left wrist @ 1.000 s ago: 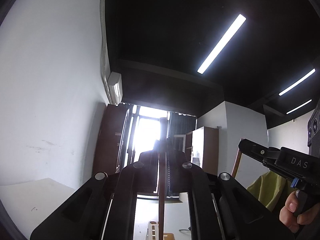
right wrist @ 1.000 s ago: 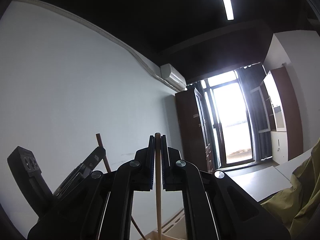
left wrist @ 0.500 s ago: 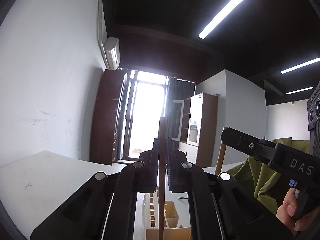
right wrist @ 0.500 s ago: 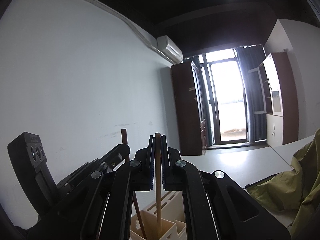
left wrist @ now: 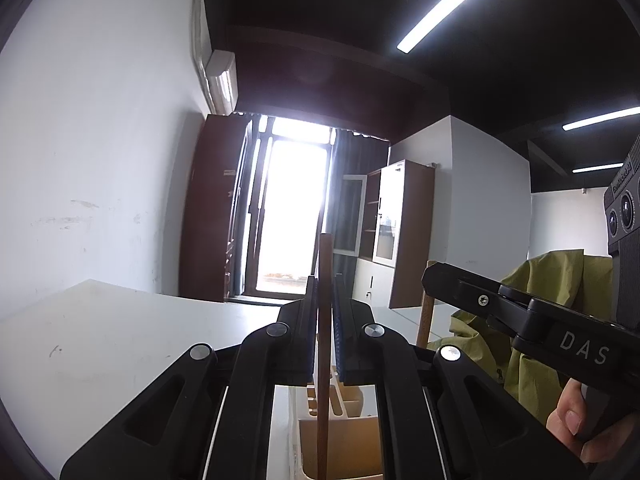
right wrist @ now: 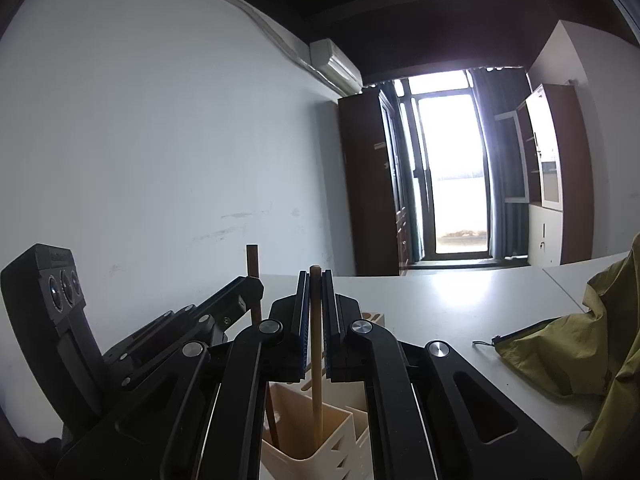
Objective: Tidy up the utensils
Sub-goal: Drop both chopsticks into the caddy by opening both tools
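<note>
My left gripper (left wrist: 323, 284) is shut on a dark brown wooden stick (left wrist: 323, 344) held upright, its lower end inside a cream utensil holder (left wrist: 340, 444). My right gripper (right wrist: 315, 280) is shut on a lighter wooden stick (right wrist: 316, 360), also upright, reaching down into the same cream holder (right wrist: 304, 440). The right gripper and its light stick (left wrist: 424, 320) show at the right in the left wrist view. The left gripper and its dark stick (right wrist: 253, 280) show at the left in the right wrist view. The lower ends of both sticks are hidden.
The holder stands on a white table (right wrist: 460, 304). An olive green cloth bag (right wrist: 560, 360) lies on the table to the right. A white wall (right wrist: 160, 160) is at the left. Brown cabinets and a bright window (right wrist: 452, 176) are at the back.
Both grippers have tilted and come down with their sticks. The table and holder have risen into view, and the stick ends now reach into the holder.
</note>
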`<state>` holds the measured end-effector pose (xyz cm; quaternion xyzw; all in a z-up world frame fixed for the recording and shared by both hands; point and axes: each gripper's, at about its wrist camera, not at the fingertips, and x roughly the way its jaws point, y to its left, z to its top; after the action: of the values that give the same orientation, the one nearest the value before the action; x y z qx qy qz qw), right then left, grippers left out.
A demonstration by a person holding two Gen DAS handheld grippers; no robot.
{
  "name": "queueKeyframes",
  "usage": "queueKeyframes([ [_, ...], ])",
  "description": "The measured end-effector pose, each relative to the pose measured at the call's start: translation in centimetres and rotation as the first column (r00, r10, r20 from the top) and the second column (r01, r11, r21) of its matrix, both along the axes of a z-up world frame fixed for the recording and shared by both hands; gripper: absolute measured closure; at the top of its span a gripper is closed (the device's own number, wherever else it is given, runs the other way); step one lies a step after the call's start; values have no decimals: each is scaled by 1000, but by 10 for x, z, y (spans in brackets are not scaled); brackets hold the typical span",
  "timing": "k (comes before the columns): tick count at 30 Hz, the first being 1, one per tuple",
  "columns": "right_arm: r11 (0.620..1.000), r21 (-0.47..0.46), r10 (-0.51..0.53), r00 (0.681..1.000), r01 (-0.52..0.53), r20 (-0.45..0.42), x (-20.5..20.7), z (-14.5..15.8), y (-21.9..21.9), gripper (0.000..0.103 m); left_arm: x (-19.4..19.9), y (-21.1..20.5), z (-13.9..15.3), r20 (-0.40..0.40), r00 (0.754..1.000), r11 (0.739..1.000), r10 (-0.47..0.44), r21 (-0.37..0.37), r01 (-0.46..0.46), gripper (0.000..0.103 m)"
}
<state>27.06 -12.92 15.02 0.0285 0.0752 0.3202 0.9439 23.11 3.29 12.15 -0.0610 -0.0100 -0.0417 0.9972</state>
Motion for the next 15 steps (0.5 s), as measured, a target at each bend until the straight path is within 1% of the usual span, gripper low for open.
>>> queueKeyframes([
  [4, 1000, -12, 0, 1000, -1, -23, 1, -1, 1, 96, -1, 2, -3, -18, 1000, 1000, -12, -11, 12, 96],
  [13, 999, -21, -26, 997, 25, -66, -2, -8, -4, 96, -6, 1, -9, -46, 999, 1000, -22, 4, 22, 96],
  [14, 999, -22, -29, 997, 27, -68, -3, -9, -5, 95, -7, 2, -9, -51, 998, 1000, -22, 5, 22, 94],
  [15, 999, -18, -28, 997, 27, -69, -4, -9, -6, 91, -9, 3, -8, -52, 998, 1000, -22, 5, 23, 91],
])
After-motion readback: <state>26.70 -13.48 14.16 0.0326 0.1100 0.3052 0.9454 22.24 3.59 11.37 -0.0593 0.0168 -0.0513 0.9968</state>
